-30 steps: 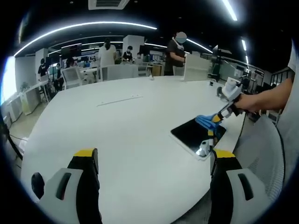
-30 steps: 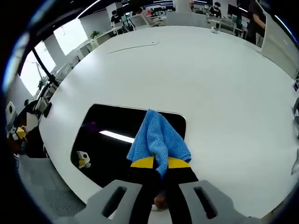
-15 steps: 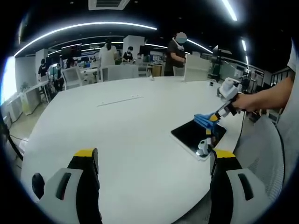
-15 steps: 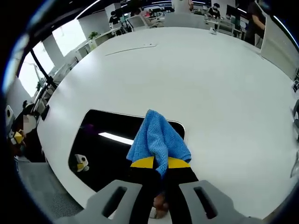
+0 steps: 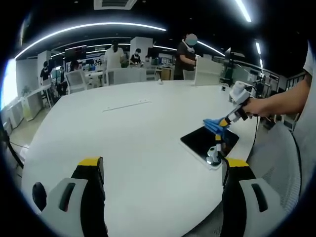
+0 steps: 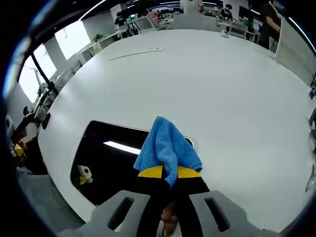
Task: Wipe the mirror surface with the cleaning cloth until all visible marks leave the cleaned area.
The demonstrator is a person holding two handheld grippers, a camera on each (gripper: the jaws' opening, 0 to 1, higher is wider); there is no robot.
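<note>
The right gripper (image 6: 165, 173) clenches a blue cleaning cloth (image 6: 167, 148) in its jaws, the cloth draped over the far edge of the dark mirror (image 6: 106, 163), which lies flat near the white tabletop's (image 6: 197, 79) edge. The left gripper (image 5: 163, 170) hangs above the tabletop, jaws spread wide.

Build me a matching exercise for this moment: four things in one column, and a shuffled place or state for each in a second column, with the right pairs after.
Things:
1. cleaning cloth
2. mirror
3. left gripper
4. right gripper

Places or states:
A. lies flat near the white table's edge, dark and reflecting a ceiling light
B. jaws spread wide, nothing between them
C. blue, hangs forward from closed jaws over the mirror's far edge
D. jaws closed, pinching blue fabric

Pairs: 1-C, 2-A, 3-B, 4-D
</note>
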